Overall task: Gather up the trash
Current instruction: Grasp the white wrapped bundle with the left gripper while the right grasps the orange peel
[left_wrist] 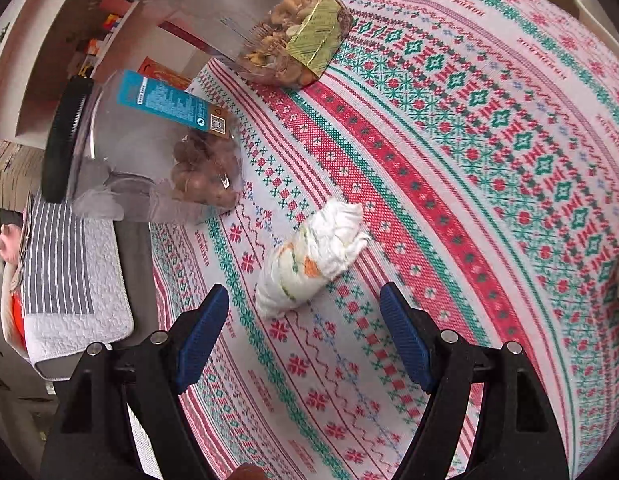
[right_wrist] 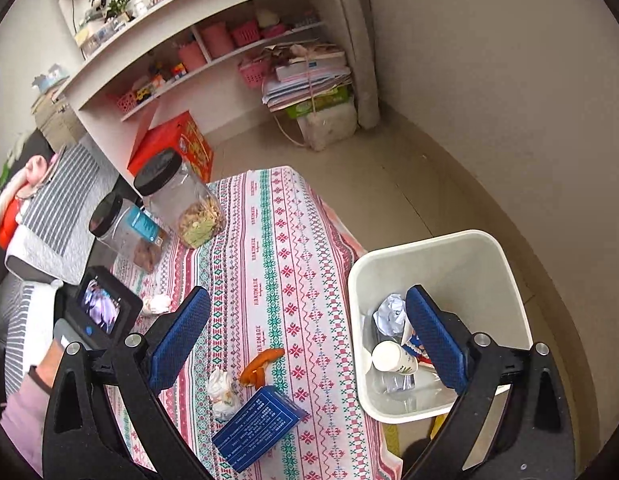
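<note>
A crumpled white tissue with orange and green print lies on the patterned tablecloth, just ahead of my open, empty left gripper. It shows small in the right wrist view. My right gripper is open and empty, high above the table edge and the white trash bin. The bin holds a crumpled paper ball, a paper cup and clear plastic. On the table near the right gripper lie another tissue wad, orange peel and a blue box.
Two clear jars with black lids stand at the table's far left: one with nuts and a blue label, one with mixed snacks. A striped grey cushion lies beside the table. Shelves and a red box stand behind.
</note>
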`<state>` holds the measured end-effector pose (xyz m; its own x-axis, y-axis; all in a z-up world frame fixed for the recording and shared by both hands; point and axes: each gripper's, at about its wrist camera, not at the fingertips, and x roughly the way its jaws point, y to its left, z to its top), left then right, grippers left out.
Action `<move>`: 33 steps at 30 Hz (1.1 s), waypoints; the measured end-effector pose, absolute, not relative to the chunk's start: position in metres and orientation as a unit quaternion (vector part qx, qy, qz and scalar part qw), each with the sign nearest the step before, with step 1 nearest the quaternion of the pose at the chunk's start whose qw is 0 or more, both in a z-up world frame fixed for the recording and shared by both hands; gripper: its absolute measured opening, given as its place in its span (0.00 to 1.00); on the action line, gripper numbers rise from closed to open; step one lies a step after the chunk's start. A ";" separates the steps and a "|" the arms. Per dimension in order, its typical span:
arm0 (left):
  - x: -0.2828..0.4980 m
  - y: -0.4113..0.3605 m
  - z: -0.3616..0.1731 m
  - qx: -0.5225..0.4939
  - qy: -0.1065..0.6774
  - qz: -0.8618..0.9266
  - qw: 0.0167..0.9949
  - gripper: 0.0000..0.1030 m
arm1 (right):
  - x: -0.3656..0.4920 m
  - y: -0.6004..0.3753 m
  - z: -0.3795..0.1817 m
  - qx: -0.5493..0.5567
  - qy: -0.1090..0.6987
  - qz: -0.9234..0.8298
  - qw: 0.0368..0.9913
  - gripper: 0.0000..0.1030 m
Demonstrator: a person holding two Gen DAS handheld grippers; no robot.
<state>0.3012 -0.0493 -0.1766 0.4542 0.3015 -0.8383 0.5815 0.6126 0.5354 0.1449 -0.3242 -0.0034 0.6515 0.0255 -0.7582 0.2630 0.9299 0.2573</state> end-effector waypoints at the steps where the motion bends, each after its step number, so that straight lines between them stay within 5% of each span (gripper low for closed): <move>1: 0.307 -0.049 -0.180 0.430 0.516 -0.097 0.734 0.74 | 0.148 -0.321 -0.005 0.174 0.414 -0.064 0.891 0.92; 5: 0.327 -0.047 -0.181 0.405 0.517 -0.113 0.746 0.73 | 0.159 -0.311 -0.016 0.164 0.435 -0.061 0.883 0.92; 7: 0.331 -0.046 -0.179 0.364 0.536 -0.130 0.751 0.50 | 0.162 -0.306 -0.022 0.157 0.446 -0.062 0.879 0.92; 8: 0.332 -0.043 -0.177 0.335 0.543 -0.133 0.758 0.46 | 0.163 -0.304 -0.024 0.156 0.450 -0.062 0.877 0.92; 21: 0.219 0.013 -0.112 0.126 0.555 -0.066 0.820 0.38 | 0.191 -0.266 -0.088 0.154 0.548 -0.019 0.822 0.90; 29: 0.123 0.040 -0.064 -0.028 0.539 -0.072 0.839 0.39 | 0.210 -0.240 -0.152 0.194 0.615 -0.017 0.764 0.69; 33: 0.117 0.044 -0.067 -0.059 0.534 -0.063 0.841 0.39 | 0.217 -0.234 -0.168 0.192 0.629 -0.021 0.753 0.36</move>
<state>0.1167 0.0442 -0.0667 0.4214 -0.1697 -0.8909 0.0429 0.9850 -0.1673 0.2165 -0.2341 -0.1676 0.2075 0.2100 -0.9554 0.2743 0.9250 0.2629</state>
